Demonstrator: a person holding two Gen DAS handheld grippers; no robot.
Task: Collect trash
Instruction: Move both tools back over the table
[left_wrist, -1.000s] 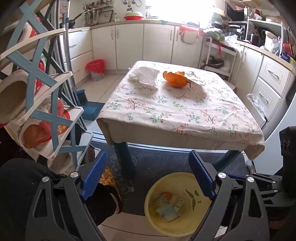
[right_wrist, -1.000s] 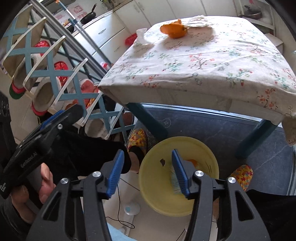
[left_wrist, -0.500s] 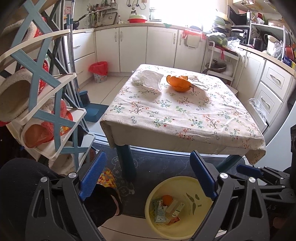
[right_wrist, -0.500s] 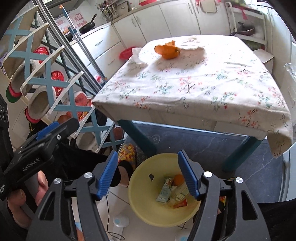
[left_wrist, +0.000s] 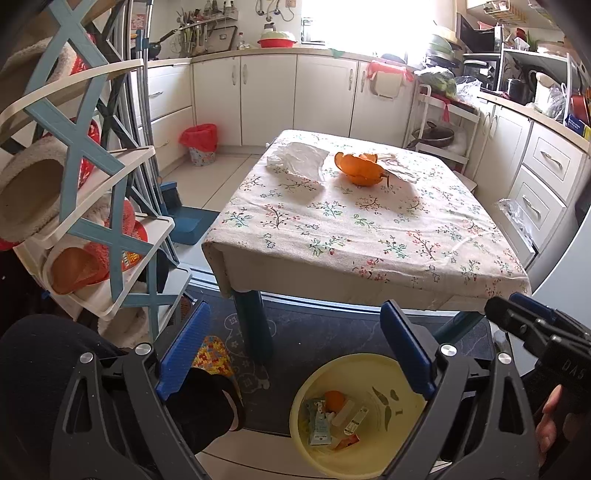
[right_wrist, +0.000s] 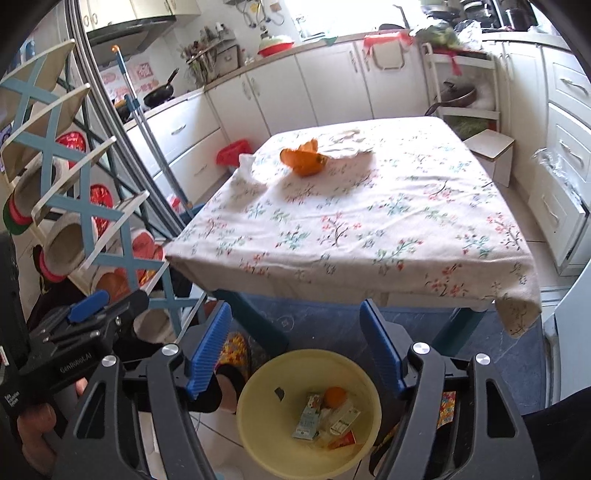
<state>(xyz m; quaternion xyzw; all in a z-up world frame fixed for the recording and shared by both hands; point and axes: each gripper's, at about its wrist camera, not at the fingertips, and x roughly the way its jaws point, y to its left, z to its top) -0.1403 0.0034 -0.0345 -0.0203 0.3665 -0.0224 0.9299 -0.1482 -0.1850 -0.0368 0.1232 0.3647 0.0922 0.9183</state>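
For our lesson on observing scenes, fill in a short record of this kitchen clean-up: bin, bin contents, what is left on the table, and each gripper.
bin: yellow bin on the floor by the table
bin contents: small cartons, an orange, a red wrapper
left on table: orange peel, white plastic bag, crumpled tissue
left gripper: open, empty
right gripper: open, empty, jaws just widened

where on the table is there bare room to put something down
The whole near half of the tablecloth is bare, from the front hem back to the orange peel. The right side is free too. The far end is crowded: a white plastic bag left of the peel, crumpled paper right of it.
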